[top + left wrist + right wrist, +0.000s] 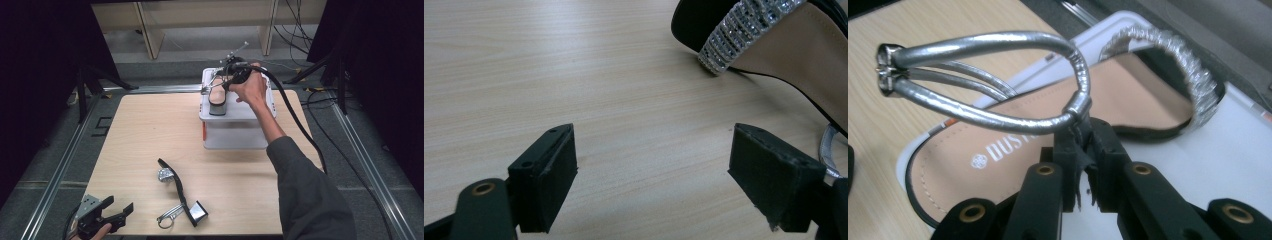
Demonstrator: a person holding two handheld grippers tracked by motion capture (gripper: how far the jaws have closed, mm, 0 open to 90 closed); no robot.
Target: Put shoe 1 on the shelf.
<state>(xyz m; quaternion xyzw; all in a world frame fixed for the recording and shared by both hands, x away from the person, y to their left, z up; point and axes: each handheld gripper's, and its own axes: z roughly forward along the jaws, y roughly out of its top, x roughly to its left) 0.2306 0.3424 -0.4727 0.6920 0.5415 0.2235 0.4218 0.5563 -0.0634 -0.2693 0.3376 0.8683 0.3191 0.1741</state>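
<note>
My right gripper (1083, 150) pinches the sandal (1013, 150) strap, so I'd lower flat onto the box (235, 112) below; left gripper (654, 185) gapes empty.

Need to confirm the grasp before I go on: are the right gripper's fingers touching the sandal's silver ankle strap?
Touching. The right gripper view shows the right gripper with black fingers pinched on the silver ankle strap.

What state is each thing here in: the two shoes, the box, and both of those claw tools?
Sandal on the box: resting on the lid, silver strap pinched.
Sandal on the table: lying on its side, untouched.
White box: lid closed.
Right gripper: shut on the strap.
Left gripper: open, holding nothing.
</note>
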